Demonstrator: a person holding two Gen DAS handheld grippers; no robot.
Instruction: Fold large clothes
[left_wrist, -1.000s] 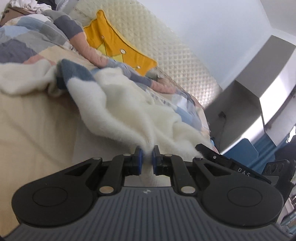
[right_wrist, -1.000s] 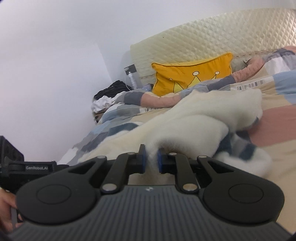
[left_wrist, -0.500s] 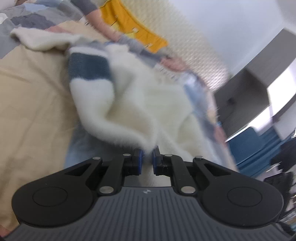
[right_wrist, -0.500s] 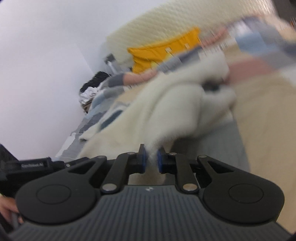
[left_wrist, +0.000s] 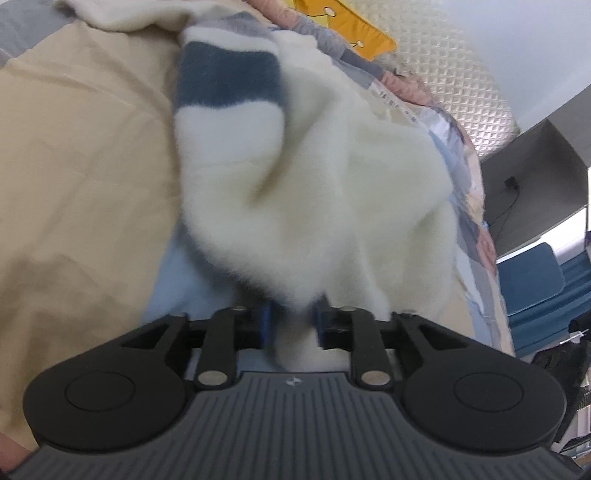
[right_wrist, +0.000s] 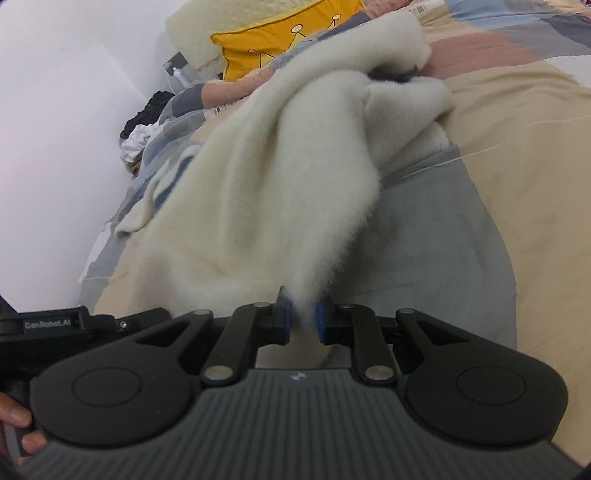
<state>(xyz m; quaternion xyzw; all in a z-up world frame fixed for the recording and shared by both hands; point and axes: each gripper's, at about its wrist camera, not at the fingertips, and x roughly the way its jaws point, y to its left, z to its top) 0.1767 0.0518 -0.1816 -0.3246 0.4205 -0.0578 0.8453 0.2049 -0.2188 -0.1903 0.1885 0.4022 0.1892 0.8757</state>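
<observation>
A fluffy cream garment (left_wrist: 325, 192) with a dark blue stripe (left_wrist: 229, 74) hangs bunched above the bed. My left gripper (left_wrist: 291, 321) is shut on one edge of it, the fleece pinched between the blue pads. My right gripper (right_wrist: 303, 317) is shut on another edge of the same garment (right_wrist: 266, 177), which drapes away toward the pillow. The left gripper's body (right_wrist: 44, 325) shows at the left edge of the right wrist view, close beside the right one.
The bed has a patchwork cover in beige (left_wrist: 74, 166), grey (right_wrist: 436, 236) and pink. A yellow crown pillow (right_wrist: 280, 40) leans on the quilted headboard (left_wrist: 454, 66). Dark and white clothes (right_wrist: 144, 125) lie by the wall. A grey cabinet (left_wrist: 532, 177) and blue chair (left_wrist: 532, 284) stand right.
Both grippers have lifted and tilted down toward the bed, pulling the garment up and bunching it. Both stay shut on it.
</observation>
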